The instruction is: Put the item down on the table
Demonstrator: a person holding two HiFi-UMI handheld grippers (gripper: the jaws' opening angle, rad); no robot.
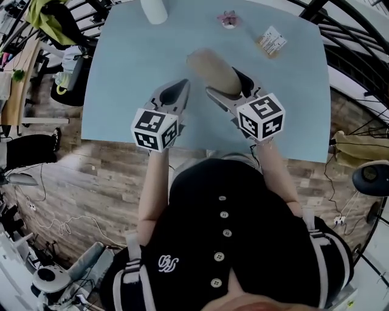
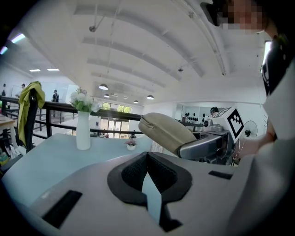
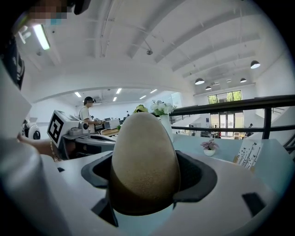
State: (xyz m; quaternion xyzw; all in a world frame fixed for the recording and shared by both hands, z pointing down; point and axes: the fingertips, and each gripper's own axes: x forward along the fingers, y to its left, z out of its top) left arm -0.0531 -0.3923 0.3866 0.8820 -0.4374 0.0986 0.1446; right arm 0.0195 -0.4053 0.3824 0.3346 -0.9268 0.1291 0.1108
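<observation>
Two grippers over the table (image 1: 121,73): right gripper (image 1: 223,82) clamps a beige case (image 1: 213,68); left gripper (image 1: 181,86) is pinched closed, empty. Head view crops the vase (image 2: 83,131); left gripper view shows its flowers (image 2: 83,100).

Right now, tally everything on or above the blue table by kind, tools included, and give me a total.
Tools: 2 (left tool shut and empty, right tool shut on the pouch)
Beige pouch: 1
White vase: 1
Small potted plant: 1
Printed card: 1
Total: 6
</observation>
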